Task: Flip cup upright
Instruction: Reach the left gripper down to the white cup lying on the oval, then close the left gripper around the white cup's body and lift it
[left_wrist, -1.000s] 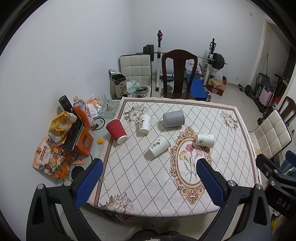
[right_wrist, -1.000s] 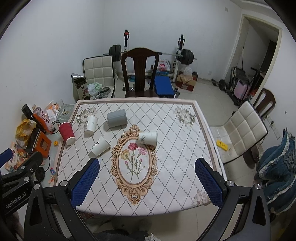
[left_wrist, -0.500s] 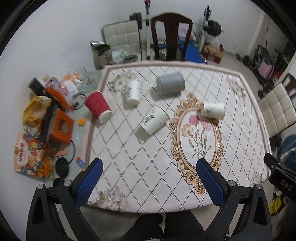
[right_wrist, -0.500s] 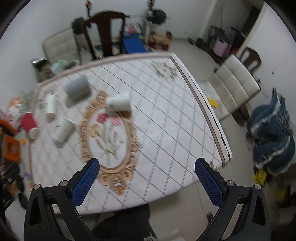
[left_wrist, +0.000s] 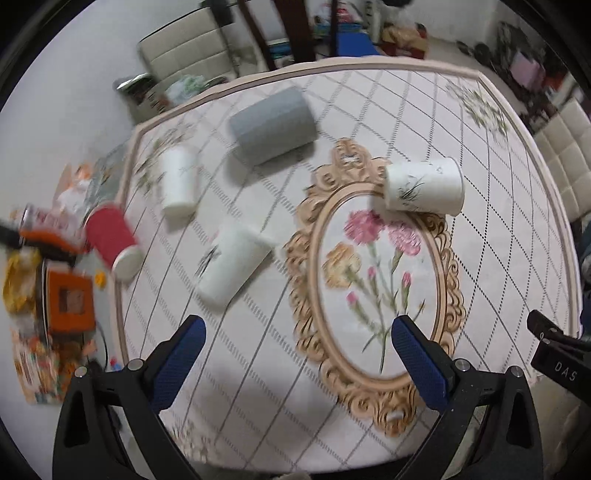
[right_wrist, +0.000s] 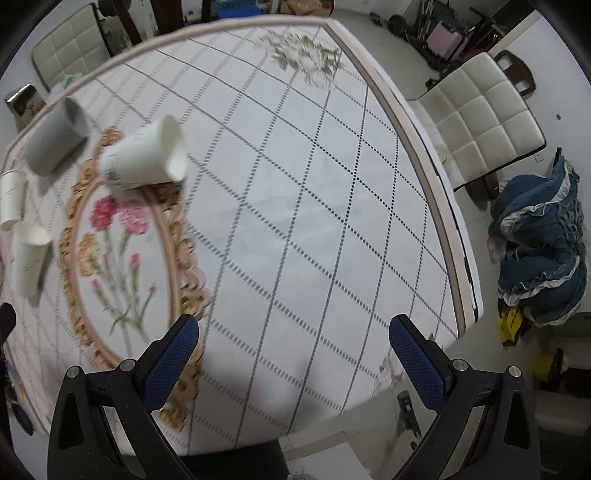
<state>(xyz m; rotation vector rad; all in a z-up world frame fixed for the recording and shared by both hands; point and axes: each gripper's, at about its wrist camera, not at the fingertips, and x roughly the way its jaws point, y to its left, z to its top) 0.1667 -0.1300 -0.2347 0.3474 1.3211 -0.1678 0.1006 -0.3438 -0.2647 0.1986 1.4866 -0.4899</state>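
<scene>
Several cups lie on their sides on the patterned tablecloth (left_wrist: 498, 229). A white cup with a plant print (left_wrist: 424, 184) lies at the top of the floral oval; it also shows in the right wrist view (right_wrist: 144, 155). A grey cup (left_wrist: 273, 123), two plain white cups (left_wrist: 179, 179) (left_wrist: 234, 264) and a red cup (left_wrist: 112, 240) lie further left. My left gripper (left_wrist: 299, 343) is open and empty above the table's near part. My right gripper (right_wrist: 295, 339) is open and empty over the table's right half.
Snack bags and an orange box (left_wrist: 70, 299) lie on the floor left of the table. A cream padded chair (right_wrist: 476, 118) and a blue heap of cloth (right_wrist: 543, 251) are to the right. A dark wooden chair (left_wrist: 295, 33) stands behind the table.
Both grippers have moved forward and down toward the table, so the cups look larger. The right view has swung to the right. No cup has moved.
</scene>
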